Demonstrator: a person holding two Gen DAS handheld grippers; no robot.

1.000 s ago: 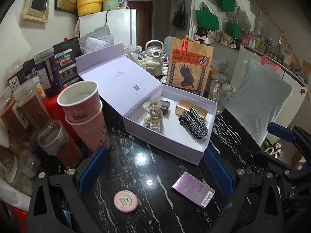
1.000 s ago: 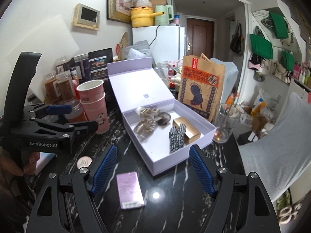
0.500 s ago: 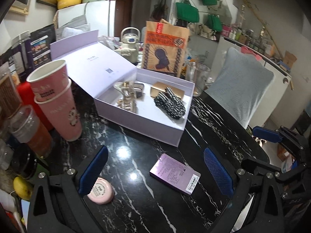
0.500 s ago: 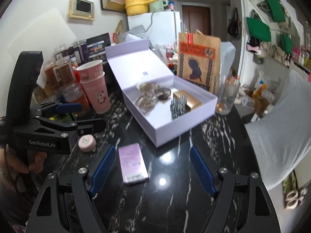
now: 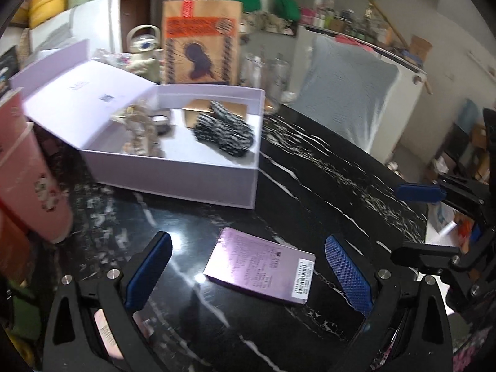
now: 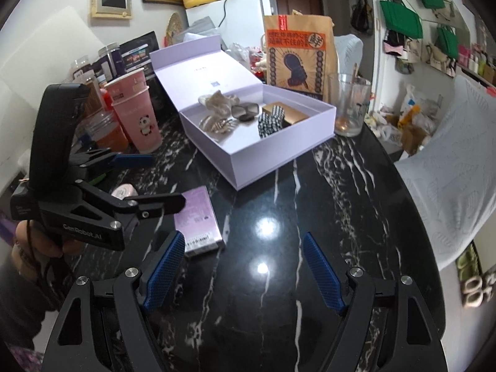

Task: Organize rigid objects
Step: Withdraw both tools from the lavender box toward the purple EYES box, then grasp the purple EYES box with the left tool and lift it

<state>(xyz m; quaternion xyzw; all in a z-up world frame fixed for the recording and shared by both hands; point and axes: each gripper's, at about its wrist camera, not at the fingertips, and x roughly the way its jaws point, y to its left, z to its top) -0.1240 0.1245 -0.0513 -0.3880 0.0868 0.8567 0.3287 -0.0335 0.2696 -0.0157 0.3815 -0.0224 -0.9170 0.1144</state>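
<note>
A flat purple packet (image 5: pixel 260 265) lies on the black marble table between the open fingers of my left gripper (image 5: pixel 248 266); it also shows in the right wrist view (image 6: pixel 198 221). An open lilac box (image 5: pixel 173 173) behind it holds hair clips (image 5: pixel 139 133), a gold case and a black-and-white checked piece (image 5: pixel 223 133). A small pink round compact (image 6: pixel 124 190) lies beside the left gripper (image 6: pixel 148 183). My right gripper (image 6: pixel 245 269) is open and empty over bare table, near the packet's end.
Stacked pink paper cups (image 6: pixel 136 114) and jars stand at the left. A brown paper bag (image 6: pixel 297 55) and a glass (image 6: pixel 348 108) stand behind the box. A chair with a pale cover (image 6: pixel 452 167) is at the right edge of the table.
My left gripper has moved forward and down so the purple packet now lies between its fingers. The right gripper has pulled back a little, staying open.
</note>
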